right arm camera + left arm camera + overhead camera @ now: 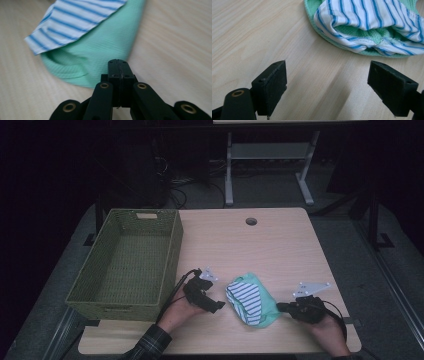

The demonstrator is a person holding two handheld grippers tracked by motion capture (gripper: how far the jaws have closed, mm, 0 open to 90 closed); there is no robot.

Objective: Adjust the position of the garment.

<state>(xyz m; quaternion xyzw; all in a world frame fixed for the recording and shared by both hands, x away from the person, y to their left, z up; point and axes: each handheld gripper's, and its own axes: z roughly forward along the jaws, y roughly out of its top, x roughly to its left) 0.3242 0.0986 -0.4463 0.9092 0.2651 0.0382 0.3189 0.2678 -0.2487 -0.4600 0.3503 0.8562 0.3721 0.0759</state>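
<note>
A big wooden table (280, 245) has a green woven basket (127, 262) on its left side. Near the front edge lies a crumpled green cloth with blue and white stripes (250, 299). The left gripper (218, 305) sits just beside the cloth, jaws wide apart, holding nothing. The right gripper (281, 307) rests by the cloth's other edge, jaws pressed together, gripping nothing

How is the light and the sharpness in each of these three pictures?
High view: dim, dark all around, only the table lit. Left gripper view: bright, the striped cloth sharp, and the left tool casts a soft shadow on the wood. Right gripper view: the right tool is sharp, the cloth and wood behind it blurred.
</note>
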